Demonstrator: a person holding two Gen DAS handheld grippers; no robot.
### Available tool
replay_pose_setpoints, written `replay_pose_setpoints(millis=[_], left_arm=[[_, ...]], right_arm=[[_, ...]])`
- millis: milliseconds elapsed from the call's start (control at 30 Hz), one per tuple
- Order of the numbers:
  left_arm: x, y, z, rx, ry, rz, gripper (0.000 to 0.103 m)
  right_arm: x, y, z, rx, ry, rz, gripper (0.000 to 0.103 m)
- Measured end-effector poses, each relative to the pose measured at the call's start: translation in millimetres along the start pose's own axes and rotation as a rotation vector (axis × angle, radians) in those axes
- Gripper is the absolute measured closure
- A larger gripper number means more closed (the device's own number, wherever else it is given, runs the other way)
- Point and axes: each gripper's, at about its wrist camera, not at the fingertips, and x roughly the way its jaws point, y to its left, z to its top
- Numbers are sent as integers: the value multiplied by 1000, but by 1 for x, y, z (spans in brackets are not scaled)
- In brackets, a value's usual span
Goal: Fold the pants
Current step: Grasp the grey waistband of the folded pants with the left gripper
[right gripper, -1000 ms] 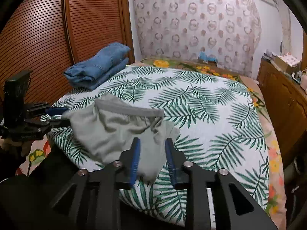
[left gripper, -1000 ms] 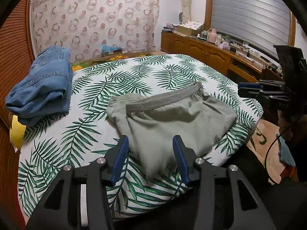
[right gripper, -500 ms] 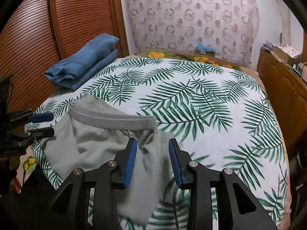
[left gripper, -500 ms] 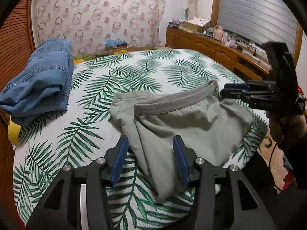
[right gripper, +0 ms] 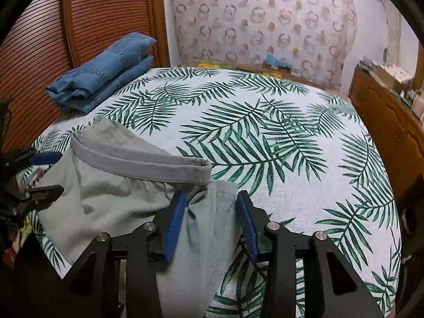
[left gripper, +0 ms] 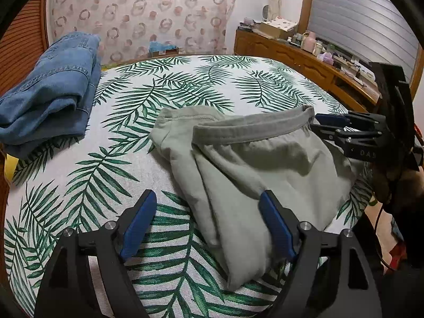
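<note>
Pants between opening right claw (bedspread)

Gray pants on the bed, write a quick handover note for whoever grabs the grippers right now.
Left gripper: jaws opening, gray pants lying between them, pads off the cloth.
Right gripper: jaws opening, a fold of the pants between them, apparently released.
Pants lie bunched on the leaf-print bed, waistband up, one end hanging off the near edge.
Folded jeans sit at the far corner.
Left: flatten and fold.

Both grippers are black with blue-padded jaws and silver screws.
</note>
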Motion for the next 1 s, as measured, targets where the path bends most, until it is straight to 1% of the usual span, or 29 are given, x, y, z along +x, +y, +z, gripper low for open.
replay_pose_setpoints(millis=[200,267,300,333,400,433,500,533,567,667,800,900,1000], left_arm=[[0,1,2,1,2,-2,22],[-2,2,5,-2,-18,-6,22],[-4,3,8,-3,-29,-8,25],[-6,3,10,-2,-38,-15,27],[-6,4,16,5,-46,-23,37],[-6,4,19,12,-51,-21,40],[-4,4,25,22,-53,-33,51],[-2,4,28,22,-46,-43,55],[0,4,31,25,-40,-51,62],[4,3,39,45,-39,-39,63],[17,1,45,82,-4,-42,63],[23,1,46,87,21,-57,63],[23,-2,44,105,14,-50,63]], right_arm=[[0,-2,-2,12,-8,2,58],[0,-1,-2,8,-10,-1,58],[-1,-1,-2,8,-11,-1,58],[-1,-1,-2,8,-11,-1,58],[-1,-1,-3,9,-12,0,58],[-1,-1,-2,10,-12,0,58],[-1,0,-3,11,-14,-2,58],[-1,0,-3,12,-15,-5,58],[-2,0,-3,12,-15,-8,58],[-2,3,-4,2,-19,-27,58],[-2,2,-3,6,-20,-29,58],[-2,0,-4,11,-22,-26,58],[-3,0,-4,16,-24,-34,58]])
